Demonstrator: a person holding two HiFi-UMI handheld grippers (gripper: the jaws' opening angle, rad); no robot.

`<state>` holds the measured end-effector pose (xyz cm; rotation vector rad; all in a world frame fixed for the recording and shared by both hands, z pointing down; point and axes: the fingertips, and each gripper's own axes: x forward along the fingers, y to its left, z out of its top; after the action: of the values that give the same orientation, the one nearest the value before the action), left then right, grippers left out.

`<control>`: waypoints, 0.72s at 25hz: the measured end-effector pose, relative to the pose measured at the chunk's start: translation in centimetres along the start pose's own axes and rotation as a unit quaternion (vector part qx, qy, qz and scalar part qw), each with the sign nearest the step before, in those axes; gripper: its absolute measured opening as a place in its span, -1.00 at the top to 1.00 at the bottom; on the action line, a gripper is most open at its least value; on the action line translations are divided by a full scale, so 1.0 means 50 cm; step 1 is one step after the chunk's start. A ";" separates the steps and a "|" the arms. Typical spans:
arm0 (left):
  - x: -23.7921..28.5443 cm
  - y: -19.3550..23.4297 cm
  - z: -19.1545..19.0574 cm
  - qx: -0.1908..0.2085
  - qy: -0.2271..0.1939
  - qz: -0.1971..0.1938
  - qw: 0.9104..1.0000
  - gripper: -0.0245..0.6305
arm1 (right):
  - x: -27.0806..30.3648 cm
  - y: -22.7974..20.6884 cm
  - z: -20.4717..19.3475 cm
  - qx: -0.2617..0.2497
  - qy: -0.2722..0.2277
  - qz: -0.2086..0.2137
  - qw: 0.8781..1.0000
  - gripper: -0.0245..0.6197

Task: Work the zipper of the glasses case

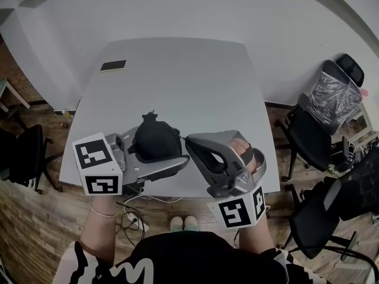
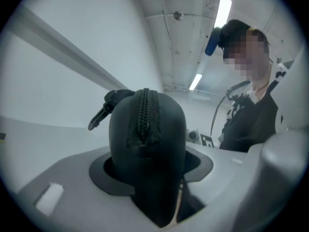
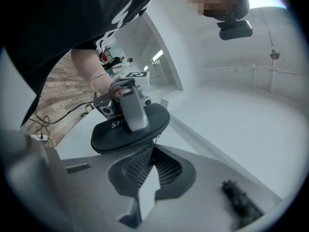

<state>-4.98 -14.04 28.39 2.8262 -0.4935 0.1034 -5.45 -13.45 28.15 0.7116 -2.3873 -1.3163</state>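
so the glasses case (image 1: pixel 155 141) is a black, rounded hard-shell one, clamped by its broad faces in the left hand-held gripper (image 1: pixel 177 154), held up off the near edge of the surface (image 1: pixel 177 70), zipper (image 2: pixel 145 115) looks closed where it shows, pull tab (image 2: pixel 99 117) sticking out at the far end

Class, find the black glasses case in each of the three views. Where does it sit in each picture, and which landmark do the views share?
Head view: glasses case just left of centre, over the table's near edge.
Left gripper view: centre, end-on, zipper facing the camera.
Right gripper view: left of centre, side-on.
Shared landmark: the person's black-and-white top.
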 end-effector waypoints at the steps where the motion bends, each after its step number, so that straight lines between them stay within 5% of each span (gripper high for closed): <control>1: -0.003 0.002 0.010 -0.010 -0.012 -0.004 1.000 0.13 | 0.000 0.003 -0.001 0.003 0.000 0.001 1.000 0.90; 18: -0.005 0.044 0.076 -0.063 -0.074 0.013 0.995 0.12 | -0.008 0.046 -0.040 0.032 0.037 0.018 0.999 0.90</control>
<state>-5.87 -16.98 25.28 2.7158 -0.5497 -0.1275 -4.72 -13.56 31.15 0.7201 -2.3801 -1.1837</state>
